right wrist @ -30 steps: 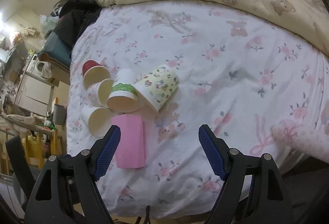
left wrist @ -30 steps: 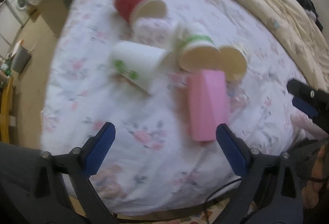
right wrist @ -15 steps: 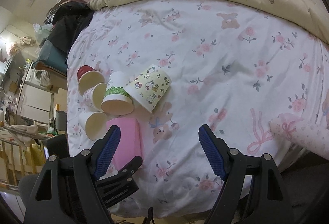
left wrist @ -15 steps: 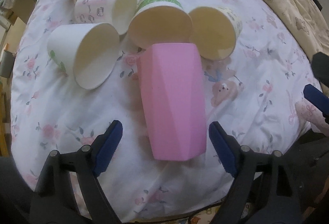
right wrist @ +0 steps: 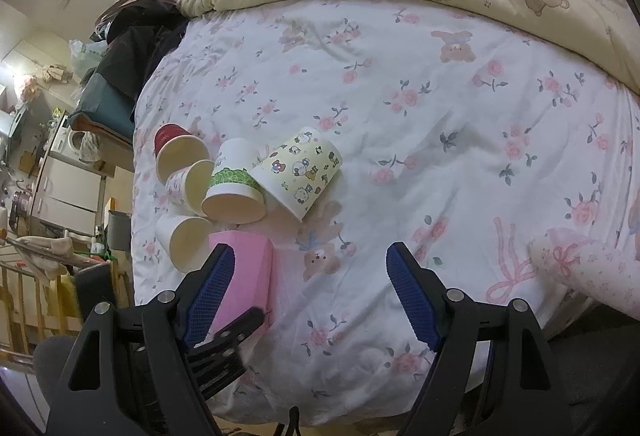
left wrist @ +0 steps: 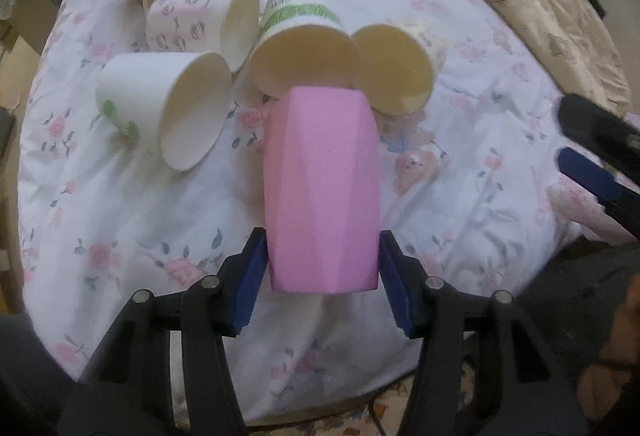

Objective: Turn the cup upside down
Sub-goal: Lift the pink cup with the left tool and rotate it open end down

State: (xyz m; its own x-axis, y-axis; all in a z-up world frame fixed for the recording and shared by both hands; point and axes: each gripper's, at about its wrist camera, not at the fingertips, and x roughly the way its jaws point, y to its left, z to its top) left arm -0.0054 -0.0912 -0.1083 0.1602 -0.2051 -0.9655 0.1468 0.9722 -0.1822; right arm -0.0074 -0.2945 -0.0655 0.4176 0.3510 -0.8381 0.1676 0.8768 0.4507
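Item: pink faceted cup (left wrist: 322, 192), lying on its side on the bed sheet (left wrist: 120, 236), centre of the left wrist frame, its far end touching the green-banded paper cup (left wrist: 304, 48).
Left gripper (left wrist: 323, 278): blue pads pressed to both flanks of the pink cup's near end; clamped on it, by appearance.
Right gripper (right wrist: 310, 296): jaws wide apart, holding nothing, lower centre of its own frame above bare sheet.
Neighbours: white cup (left wrist: 164, 108) at left, cartoon-print cup (right wrist: 298, 172) at right, both on their sides and close.
Step in hand: secure the grip, then lift.
Handling advice: raise the cup clear of the cluster before rotating, so the neighbours are not knocked; which end is the mouth cannot be told, so confirm before turning.
Risk: soft bedding, so set the rim down flat.
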